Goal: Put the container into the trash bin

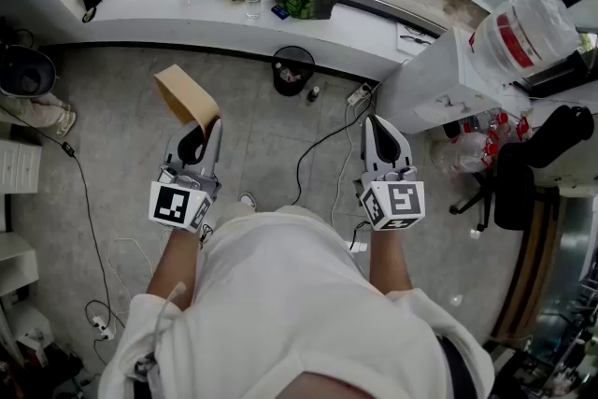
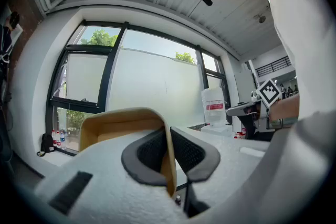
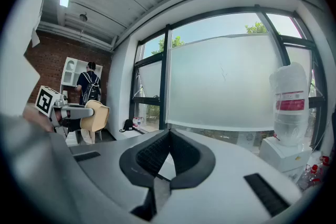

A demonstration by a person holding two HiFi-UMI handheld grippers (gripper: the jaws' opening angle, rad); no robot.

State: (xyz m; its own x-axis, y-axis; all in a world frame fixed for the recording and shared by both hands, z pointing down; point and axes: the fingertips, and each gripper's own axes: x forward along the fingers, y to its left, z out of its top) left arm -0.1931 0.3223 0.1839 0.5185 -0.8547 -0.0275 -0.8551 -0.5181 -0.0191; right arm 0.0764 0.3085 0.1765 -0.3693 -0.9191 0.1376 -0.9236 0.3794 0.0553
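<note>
We are pinching the wall of the tan cardboard container (image 1: 185,96) in our left hand-held gripper (image 1: 211,124), jaws nearly together. Our right hand-held gripper (image 1: 374,121) is hanging closed and empty. The round black trash bin (image 1: 293,70) is sitting well ahead of both, so carrying and dropping are still waiting.

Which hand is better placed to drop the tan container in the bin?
Left: the left gripper grips the container; the right gripper is shut and empty. The trash bin stands ahead.
</note>
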